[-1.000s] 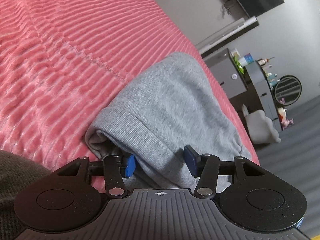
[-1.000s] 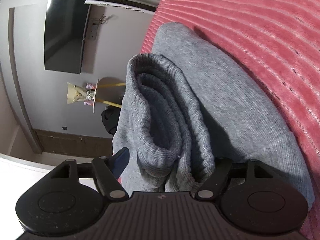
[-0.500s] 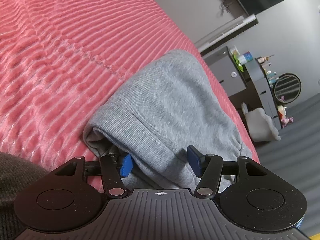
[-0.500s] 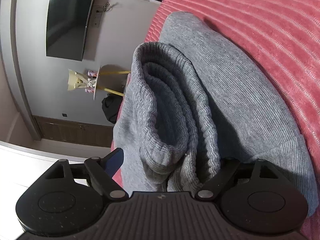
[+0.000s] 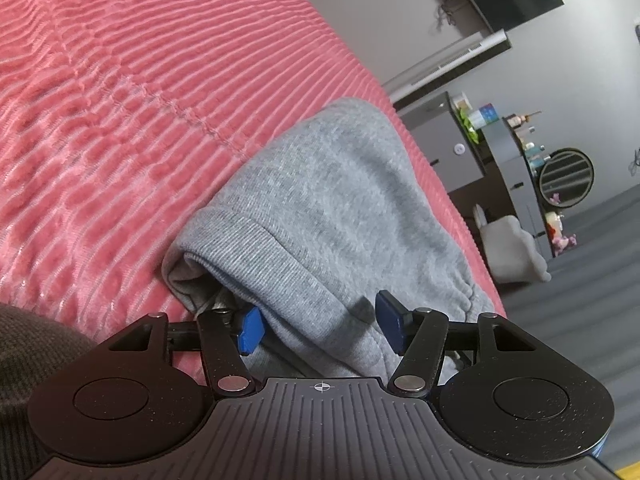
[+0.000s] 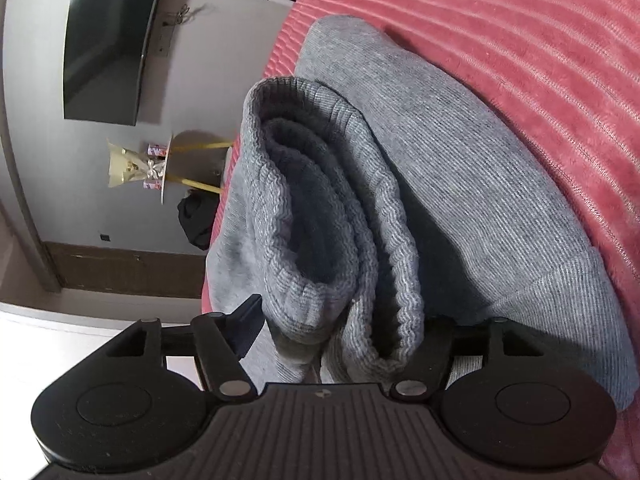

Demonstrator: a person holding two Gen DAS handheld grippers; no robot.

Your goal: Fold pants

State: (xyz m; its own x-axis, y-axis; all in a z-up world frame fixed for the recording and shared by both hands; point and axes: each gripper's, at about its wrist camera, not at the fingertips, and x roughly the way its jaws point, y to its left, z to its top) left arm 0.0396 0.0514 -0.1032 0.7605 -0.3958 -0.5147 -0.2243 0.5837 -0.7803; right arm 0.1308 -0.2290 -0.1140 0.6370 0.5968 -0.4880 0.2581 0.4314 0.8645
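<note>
1. The grey pants (image 5: 340,208) lie bunched at the near edge of the pink bedspread (image 5: 120,100); thick, soft knit, likely light and floppy.
2. The left gripper (image 5: 320,330) has been opening; its blue pads stand apart with the ribbed cuff (image 5: 256,248) loose between them.
3. The right gripper (image 6: 340,328) has been closing around the rolled waistband (image 6: 320,216); whether it pinches, I cannot tell.
4. Best held at those ribbed hems; they are firmer.

The folded pants (image 5: 340,208) lie on the bedspread (image 5: 120,100) near its edge, cuffs nearest the cameras

No legible text anywhere; the small shelf items seem too blurred
</note>
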